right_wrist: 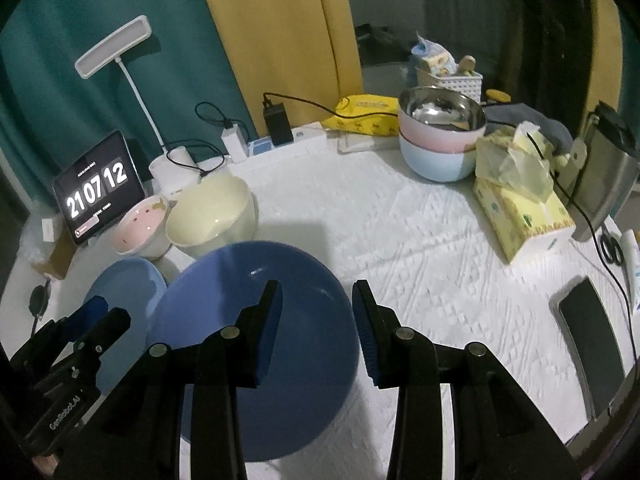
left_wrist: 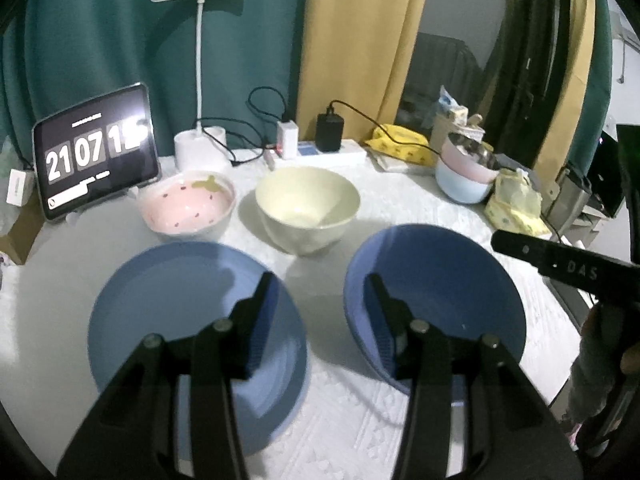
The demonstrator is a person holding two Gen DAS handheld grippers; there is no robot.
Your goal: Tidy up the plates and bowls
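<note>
Left gripper (left_wrist: 320,284) open, nothing between its pads, hovering over the gap between the light blue plate (left_wrist: 188,300) at lower left and the darker blue plate (left_wrist: 448,280) at lower right; right gripper (right_wrist: 316,292) likewise open and empty, above the darker plate's right rim. Pink bowl (left_wrist: 188,204) and cream bowl (left_wrist: 308,200) sit side by side behind the plates, mid-frame. Legible text: tablet clock (right_wrist: 98,190) "21 07 12"; "GenRobot.AI" on the left gripper body, lower left of right wrist view; "DAS" on the right gripper body, right edge of left wrist view.
</note>
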